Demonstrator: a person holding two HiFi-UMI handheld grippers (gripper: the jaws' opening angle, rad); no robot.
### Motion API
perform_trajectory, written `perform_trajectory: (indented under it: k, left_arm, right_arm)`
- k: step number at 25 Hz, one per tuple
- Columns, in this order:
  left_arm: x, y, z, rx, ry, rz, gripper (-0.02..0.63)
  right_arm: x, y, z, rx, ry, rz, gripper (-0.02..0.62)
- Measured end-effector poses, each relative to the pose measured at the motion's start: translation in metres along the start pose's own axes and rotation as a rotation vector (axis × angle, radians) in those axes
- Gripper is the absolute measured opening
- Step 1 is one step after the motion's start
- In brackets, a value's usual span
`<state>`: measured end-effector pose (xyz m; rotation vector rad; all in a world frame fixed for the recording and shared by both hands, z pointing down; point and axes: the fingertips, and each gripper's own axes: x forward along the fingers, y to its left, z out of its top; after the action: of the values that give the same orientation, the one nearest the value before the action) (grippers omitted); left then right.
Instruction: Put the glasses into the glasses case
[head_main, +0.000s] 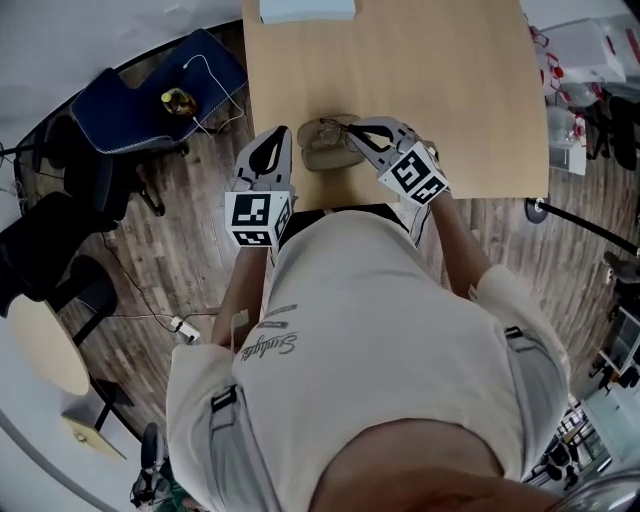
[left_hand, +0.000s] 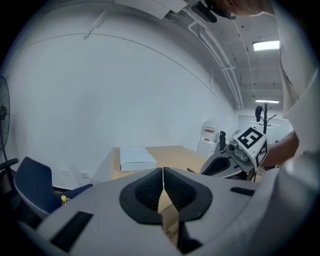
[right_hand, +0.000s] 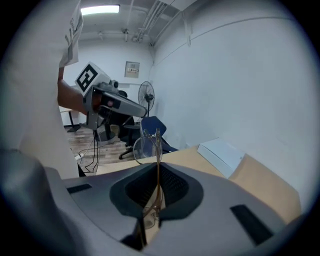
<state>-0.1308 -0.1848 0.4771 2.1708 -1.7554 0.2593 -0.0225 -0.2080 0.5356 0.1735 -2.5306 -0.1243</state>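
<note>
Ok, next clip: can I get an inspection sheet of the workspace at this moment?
Surface: wooden table, light top.
Job's things: glasses clamped in the right gripper; glasses case lies on the table near its near edge, between the two grippers.
Clutter: white box at the table's far edge.
Grippers: left gripper shut, nothing between its jaws; right gripper shut on the glasses.
Cables: white cable draped over the blue chair; floor cable with a white plug.
Surroundings: wood floor, standing fan, white walls.
</note>
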Motion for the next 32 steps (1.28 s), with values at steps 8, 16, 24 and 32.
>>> perform_trajectory:
  k: [8, 16, 24, 32]
  left_arm:
    - [-0.003, 0.011, -0.007, -0.042, 0.009, 0.079, 0.017]
    - [-0.009, 0.029, -0.019, -0.081, 0.02, 0.116, 0.017]
    - [-0.009, 0.038, -0.026, -0.103, 0.017, 0.104, 0.017]
    - [-0.01, 0.052, -0.029, -0.11, 0.002, 0.09, 0.017]
  right_arm:
    - [0.043, 0.015, -0.037, -0.129, 0.181, 0.208, 0.009]
    - [0.074, 0.035, -0.07, -0.255, 0.328, 0.345, 0.009]
    - [0.091, 0.05, -0.095, -0.278, 0.425, 0.417, 0.009]
    - [0.102, 0.068, -0.114, -0.316, 0.536, 0.512, 0.009]
